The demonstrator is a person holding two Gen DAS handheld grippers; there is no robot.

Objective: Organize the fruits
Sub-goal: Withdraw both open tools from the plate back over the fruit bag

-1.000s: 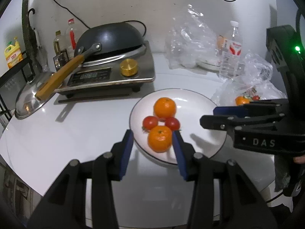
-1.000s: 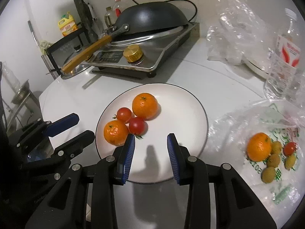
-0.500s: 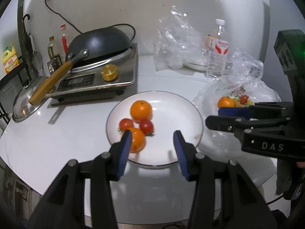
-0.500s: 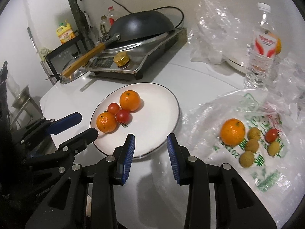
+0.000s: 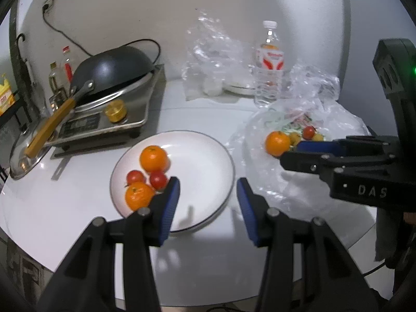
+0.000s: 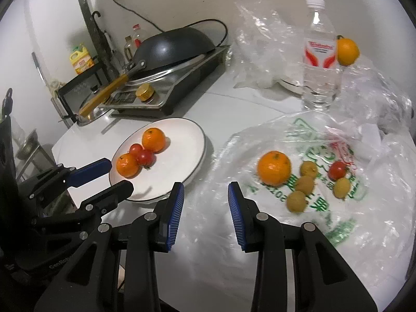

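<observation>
A white plate (image 5: 208,156) (image 6: 187,135) holds two oranges (image 5: 154,158) (image 5: 138,195) and two cherry tomatoes (image 5: 158,179). To its right a flat plastic bag (image 6: 312,208) carries an orange (image 6: 273,167) (image 5: 277,143), a cherry tomato (image 6: 337,170) and several small yellow-brown fruits (image 6: 304,184). My left gripper (image 5: 208,202) is open and empty above the plate's near edge. My right gripper (image 6: 205,208) is open and empty over the bag's near left edge, short of the orange.
An induction cooker with a black wok (image 5: 111,70) stands at the back left, a pan lid (image 5: 26,153) beside it. A water bottle (image 6: 319,59), crumpled plastic bags (image 6: 260,39) and another orange (image 6: 347,51) are at the back right. The round table's edge (image 5: 39,257) is near.
Both grippers have pulled back and swung right, away from the plate. The bag of fruit has come into fuller view in front of the right gripper. Both stayed open.
</observation>
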